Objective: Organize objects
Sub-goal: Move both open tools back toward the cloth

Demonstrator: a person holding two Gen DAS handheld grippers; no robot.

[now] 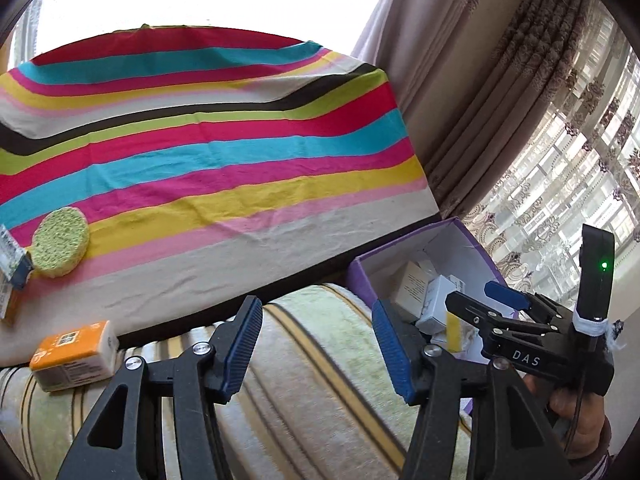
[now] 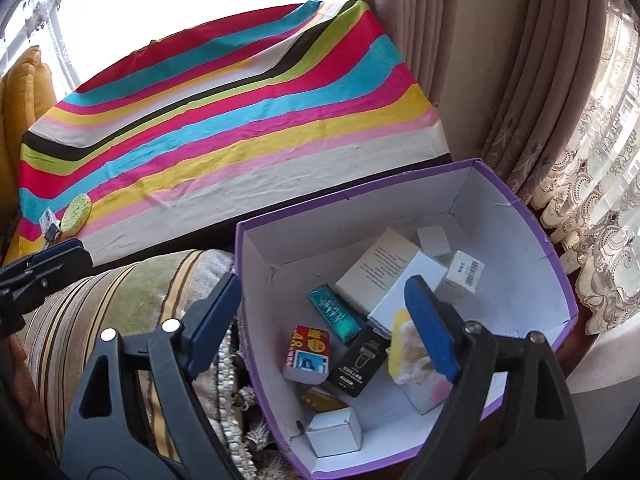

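My right gripper hangs open over a purple cardboard box with white inner walls. Several small cartons lie in the box, along with a red packet and a yellow-and-white sponge. The sponge lies beside the right finger and is not pinched. My left gripper is open with nothing between its pads, above a striped sofa cushion. An orange-and-white box sits to its lower left. A round green sponge and a blue packet rest on the striped cloth.
The striped cloth covers a table behind the sofa. Curtains and a bright window close off the right side. A yellow cushion stands at far left. A person's hand holds the right gripper over the box.
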